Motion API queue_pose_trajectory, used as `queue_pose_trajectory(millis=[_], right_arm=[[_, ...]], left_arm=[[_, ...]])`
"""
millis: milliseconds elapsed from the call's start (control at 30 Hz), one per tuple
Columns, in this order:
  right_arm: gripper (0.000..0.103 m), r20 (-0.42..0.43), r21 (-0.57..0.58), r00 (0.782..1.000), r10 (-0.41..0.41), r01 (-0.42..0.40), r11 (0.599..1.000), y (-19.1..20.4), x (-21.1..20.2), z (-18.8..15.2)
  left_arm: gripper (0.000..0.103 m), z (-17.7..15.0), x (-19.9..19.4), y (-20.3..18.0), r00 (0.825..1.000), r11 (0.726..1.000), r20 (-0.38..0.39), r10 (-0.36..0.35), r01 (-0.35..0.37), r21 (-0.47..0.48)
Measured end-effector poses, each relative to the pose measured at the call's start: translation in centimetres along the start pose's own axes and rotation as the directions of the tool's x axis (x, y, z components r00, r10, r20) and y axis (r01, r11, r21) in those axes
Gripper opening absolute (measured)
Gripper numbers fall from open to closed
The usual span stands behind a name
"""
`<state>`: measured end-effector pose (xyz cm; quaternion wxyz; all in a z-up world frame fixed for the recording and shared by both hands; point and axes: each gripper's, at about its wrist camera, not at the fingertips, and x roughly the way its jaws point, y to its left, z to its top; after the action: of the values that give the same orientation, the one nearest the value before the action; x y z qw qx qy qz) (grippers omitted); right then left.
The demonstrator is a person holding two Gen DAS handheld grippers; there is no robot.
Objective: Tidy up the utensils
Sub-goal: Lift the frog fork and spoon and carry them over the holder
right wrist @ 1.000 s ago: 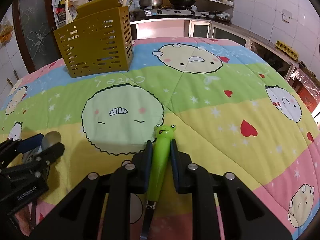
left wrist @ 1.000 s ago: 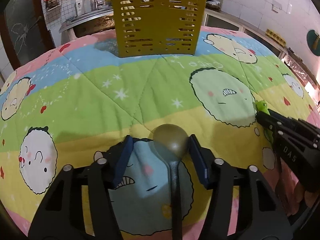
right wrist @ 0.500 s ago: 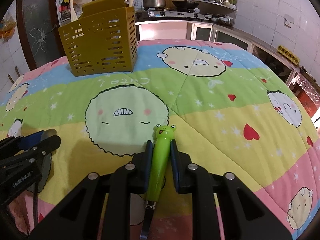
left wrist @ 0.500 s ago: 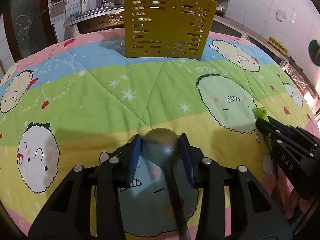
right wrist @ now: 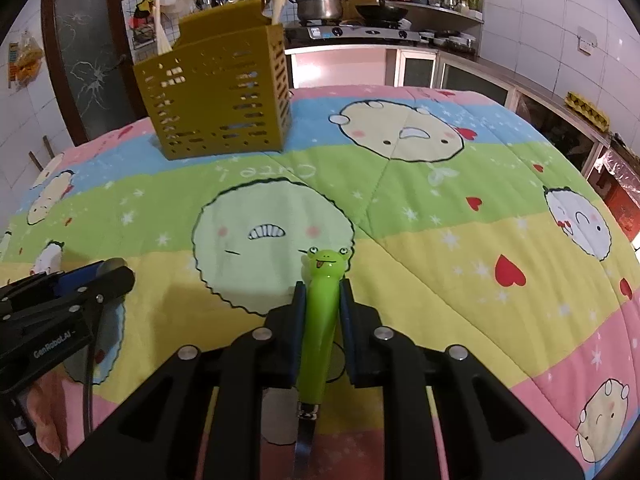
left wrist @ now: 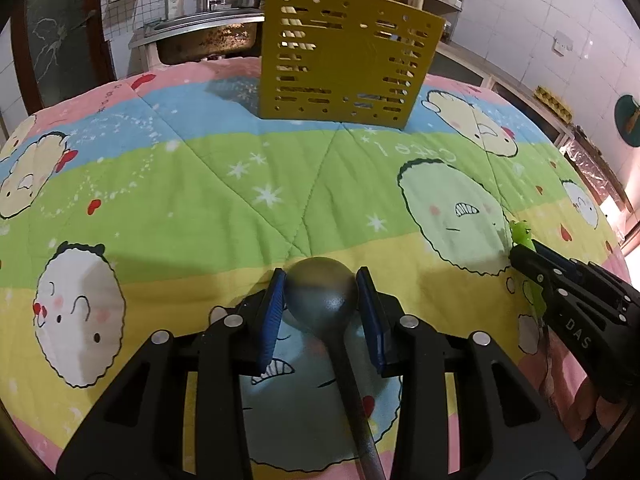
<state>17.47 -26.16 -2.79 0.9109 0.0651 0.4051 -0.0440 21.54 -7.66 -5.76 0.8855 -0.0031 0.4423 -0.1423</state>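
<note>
My left gripper (left wrist: 321, 300) is shut on the bowl of a dark grey spoon (left wrist: 322, 298), whose handle runs back under the camera, held just above the quilt. My right gripper (right wrist: 322, 304) is shut on a green frog-handled utensil (right wrist: 320, 320) with its metal end pointing back. The yellow perforated utensil holder (left wrist: 344, 64) stands upright at the far side of the table; it also shows in the right wrist view (right wrist: 216, 96), with chopsticks standing in it. Each gripper shows in the other's view, the right one (left wrist: 568, 300) and the left one (right wrist: 72, 296).
A colourful cartoon quilt (left wrist: 280, 184) covers the table. Behind the table are a sink counter (left wrist: 200, 28), a stove with a pot (right wrist: 320, 6) and shelves, and a tiled wall at the right.
My left gripper has closed onto the spoon bowl and lifted it forward toward the holder. My right gripper, still holding the frog utensil, has also risen and come closer to the holder.
</note>
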Motion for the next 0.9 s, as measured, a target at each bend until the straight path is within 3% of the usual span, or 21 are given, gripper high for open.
queue_pose_trajectory(millis=[200,433,900], right_arm=[[0.016,0.039,0.006,0.999,0.029,-0.029,1.0,0.0,-1.5,0.6],[0.016,0.119,0.015,0.991,0.057,-0.059,0.998,-0.1,-4.0,1.0],[0.016,0.311,0.039,0.947,0.076,-0.093,0.995,-0.3,-9.3,-0.4]], left_arm=[[0.035,0.5,-1.4,0.9,0.999,1.0,0.042,0.015,-0.014,-0.025],[0.035,0.9,-5.1,1.1,0.988,0.999,0.147,0.037,-0.034,-0.017],[0.035,-0.5,-11.2,1.6,0.937,0.996,0.337,0.087,-0.091,-0.004]])
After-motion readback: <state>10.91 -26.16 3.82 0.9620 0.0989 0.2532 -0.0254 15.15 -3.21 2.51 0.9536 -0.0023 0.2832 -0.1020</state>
